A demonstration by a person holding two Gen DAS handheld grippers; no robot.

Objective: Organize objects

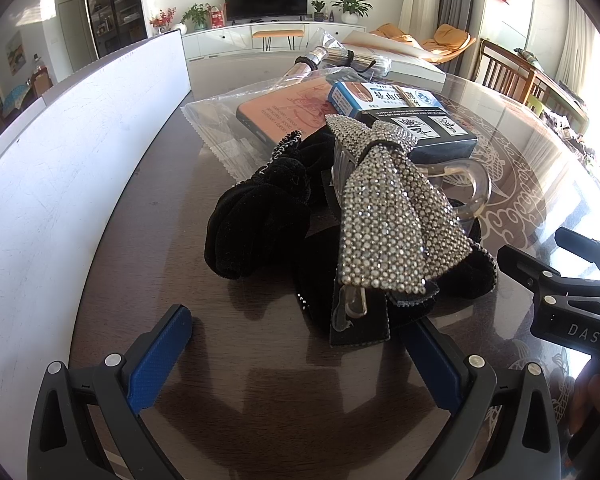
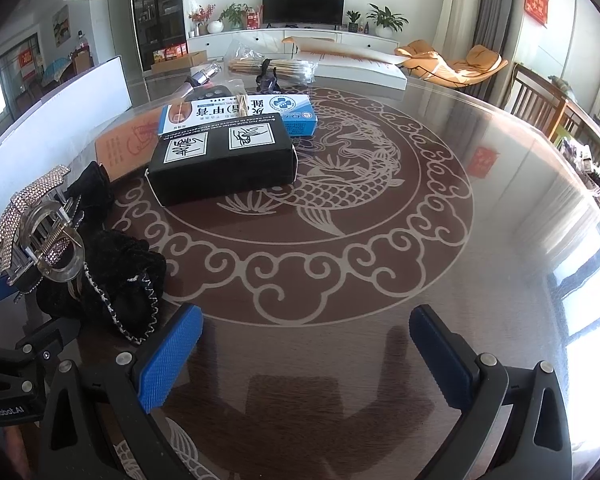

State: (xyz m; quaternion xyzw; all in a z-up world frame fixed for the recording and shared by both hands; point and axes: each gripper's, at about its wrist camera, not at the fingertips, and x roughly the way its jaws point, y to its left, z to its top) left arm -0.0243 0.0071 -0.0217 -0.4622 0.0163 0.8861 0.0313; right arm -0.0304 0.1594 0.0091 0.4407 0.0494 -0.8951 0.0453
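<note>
Left wrist view: the left gripper (image 1: 296, 360) is spread wide and empty, and the rhinestone hair clip (image 1: 392, 216) on the black velvet bow (image 1: 260, 216) lies just ahead between its fingers. An approach to grasp seems in hand; closing on the clip is called for next. Right gripper (image 2: 306, 356) is held released over bare table (image 2: 380, 280), the black box (image 2: 224, 164) well ahead to its left.

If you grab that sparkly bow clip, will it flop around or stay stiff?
The sparkly bow clip would probably stay fairly stiff: its wings hold their shape, and it sits on a clear plastic claw with a metal spring. It looks light. It rests tilted on the soft black velvet scrunchie, so a push might tip it off. The left tool is open just in front.
</note>
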